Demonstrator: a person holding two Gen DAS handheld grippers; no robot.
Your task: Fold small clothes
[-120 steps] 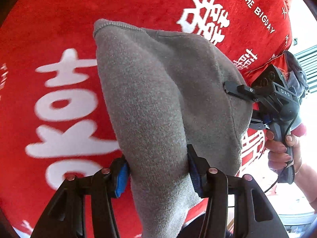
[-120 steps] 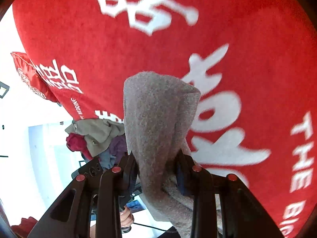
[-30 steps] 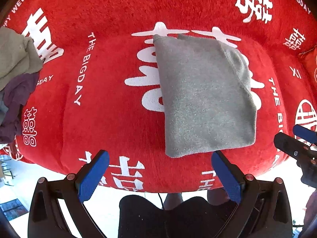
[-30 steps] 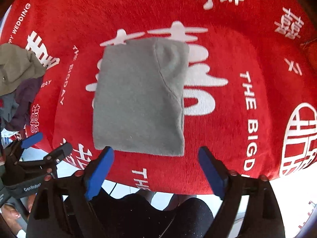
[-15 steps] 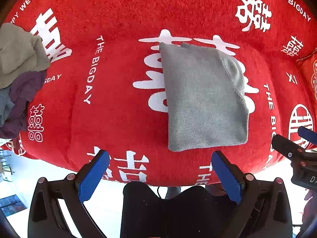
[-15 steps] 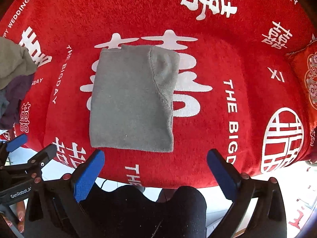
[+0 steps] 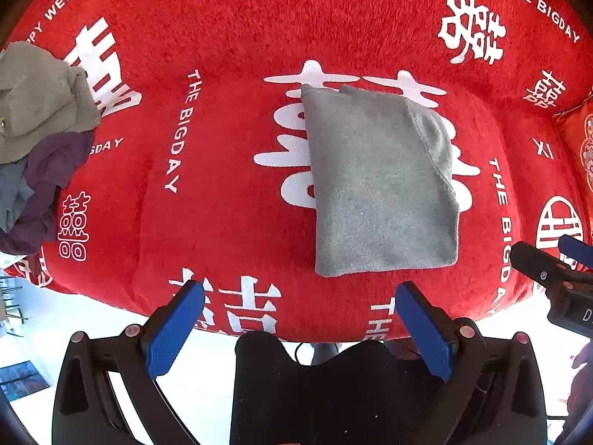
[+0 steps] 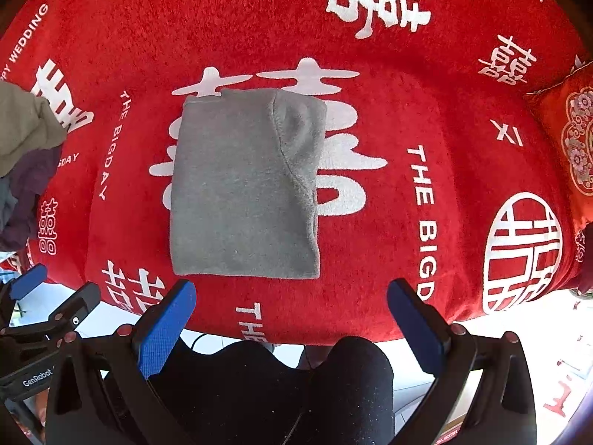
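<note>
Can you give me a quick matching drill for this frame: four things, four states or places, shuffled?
1 grey cloth
2 clothes pile
3 right gripper
4 cushion

a heaped, unfolded, far left
b folded flat mid-blanket
c patterned, far right edge
d open, empty

Pairs: 1-b, 2-a, 3-d, 4-c

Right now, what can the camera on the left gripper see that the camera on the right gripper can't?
Only the left wrist view shows the right gripper poking in at its right edge.

Only the right wrist view shows the left gripper at its left edge, and more of the embroidered red cushion.

Both show the folded grey fleece garment lying flat on the red plush cover with white lettering, the pile of unfolded clothes at the left, and open, empty blue-padded jaws.
</note>
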